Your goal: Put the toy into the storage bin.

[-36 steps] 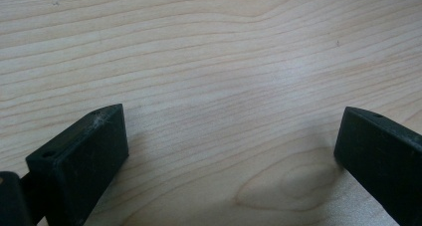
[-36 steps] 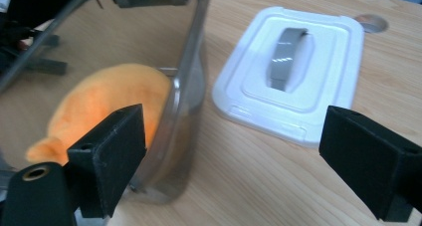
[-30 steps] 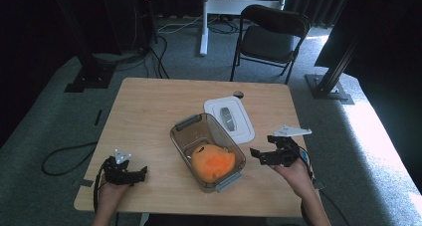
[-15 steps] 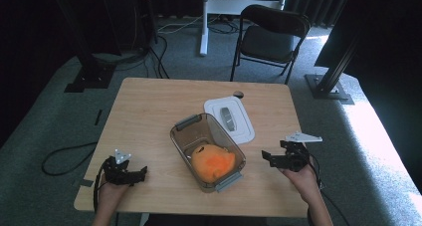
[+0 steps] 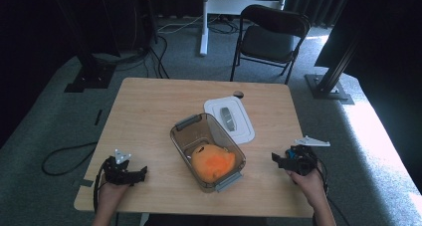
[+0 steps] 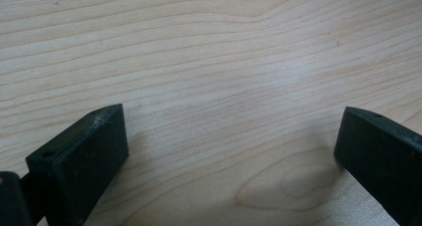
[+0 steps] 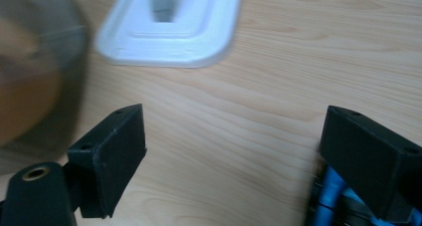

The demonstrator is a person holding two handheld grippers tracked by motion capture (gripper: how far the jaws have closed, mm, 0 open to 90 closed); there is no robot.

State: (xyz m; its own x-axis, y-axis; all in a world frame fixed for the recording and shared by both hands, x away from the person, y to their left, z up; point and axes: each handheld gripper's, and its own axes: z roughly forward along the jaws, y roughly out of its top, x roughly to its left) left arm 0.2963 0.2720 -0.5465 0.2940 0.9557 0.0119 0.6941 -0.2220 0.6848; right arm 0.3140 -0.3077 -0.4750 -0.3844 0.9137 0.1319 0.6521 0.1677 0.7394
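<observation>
You're in a lab or studio — dark curtains (image 5: 59, 17), black metal rig stands (image 5: 331, 71), floor cables (image 5: 64, 154), grey carpet (image 5: 45, 111), a black folding chair (image 5: 271, 37).

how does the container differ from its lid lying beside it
The container is see-through brownish plastic, while the lid is opaque white. The container is deep, stands open and holds an orange thing; the lid is flat and holds nothing. The container has grey latches at its two ends, the lid a grey strip down its middle. Both are rounded rectangles lying at a slant on the wooden table.
</observation>
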